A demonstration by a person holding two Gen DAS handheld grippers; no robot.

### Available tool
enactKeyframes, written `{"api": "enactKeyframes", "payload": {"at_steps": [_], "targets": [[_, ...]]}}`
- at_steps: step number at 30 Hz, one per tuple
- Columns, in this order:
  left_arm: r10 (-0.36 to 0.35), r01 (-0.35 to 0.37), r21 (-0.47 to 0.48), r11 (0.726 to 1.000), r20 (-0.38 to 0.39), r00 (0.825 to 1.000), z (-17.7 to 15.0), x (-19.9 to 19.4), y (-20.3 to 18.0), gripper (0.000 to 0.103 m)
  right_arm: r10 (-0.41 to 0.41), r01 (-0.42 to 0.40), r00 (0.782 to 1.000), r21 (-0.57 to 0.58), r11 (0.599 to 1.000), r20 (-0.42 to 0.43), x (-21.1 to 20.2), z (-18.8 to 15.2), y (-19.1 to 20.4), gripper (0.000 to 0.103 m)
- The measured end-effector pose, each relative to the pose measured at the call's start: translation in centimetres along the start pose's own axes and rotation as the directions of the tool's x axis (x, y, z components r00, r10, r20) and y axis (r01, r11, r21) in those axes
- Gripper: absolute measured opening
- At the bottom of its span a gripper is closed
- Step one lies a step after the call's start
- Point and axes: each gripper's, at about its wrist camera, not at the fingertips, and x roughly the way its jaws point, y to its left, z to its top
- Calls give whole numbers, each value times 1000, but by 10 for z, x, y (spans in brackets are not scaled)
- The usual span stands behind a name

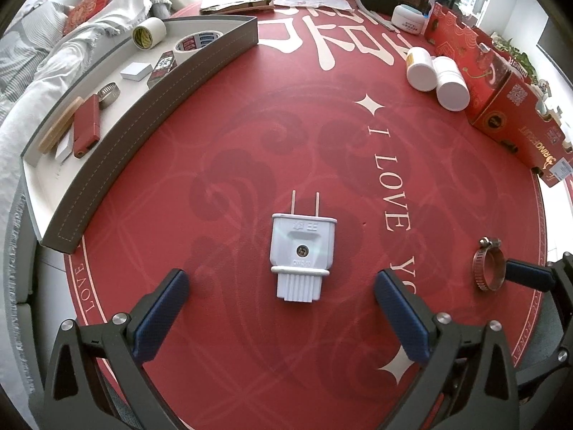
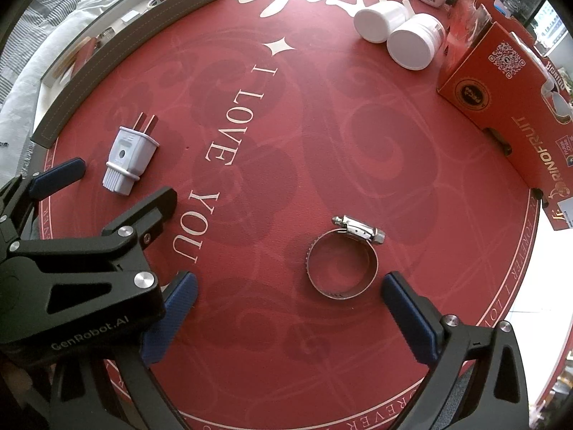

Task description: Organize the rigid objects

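Note:
A white two-pin plug (image 1: 302,256) lies flat on the red mat, prongs pointing away, just ahead of my open, empty left gripper (image 1: 281,299). It also shows in the right wrist view (image 2: 129,159) at the left. A metal hose clamp (image 2: 343,261) lies on the mat just ahead of my open, empty right gripper (image 2: 288,299); it also shows in the left wrist view (image 1: 487,265). The left gripper (image 2: 125,182) is seen from the side in the right wrist view. A grey tray (image 1: 150,104) at the left holds tape rolls, a red case and small items.
Two white bottles (image 1: 435,75) lie on their sides at the far right, beside an orange fruit box (image 1: 512,122). A white jar (image 1: 408,19) and papers sit at the back. The mat's front right edge (image 2: 515,286) is near the clamp.

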Motion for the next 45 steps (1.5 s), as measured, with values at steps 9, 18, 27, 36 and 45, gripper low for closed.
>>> {"api": "enactKeyframes", "payload": {"at_steps": [9, 18, 27, 36, 45], "targets": [[0, 0, 0, 1000, 0, 1000, 0, 0, 0, 103, 0, 0, 1000, 0, 1000, 1, -4, 0, -4, 103], [0, 0, 0, 1000, 0, 1000, 0, 0, 0, 103, 0, 0, 1000, 1, 1000, 2, -4, 0, -4, 103], [1, -1, 0, 1000, -4, 1000, 1, 0, 0, 103, 0, 0, 1000, 1, 1000, 3, -4, -1, -4, 103], [-12, 16, 35, 999, -102, 995, 28, 6, -8, 89, -5, 5, 1000, 29, 1000, -10, -5, 10, -7, 100], [-61, 69, 68, 995, -111, 992, 35, -3, -12, 33, 12, -15, 1000, 118, 993, 23, -20, 10, -37, 36]]}}
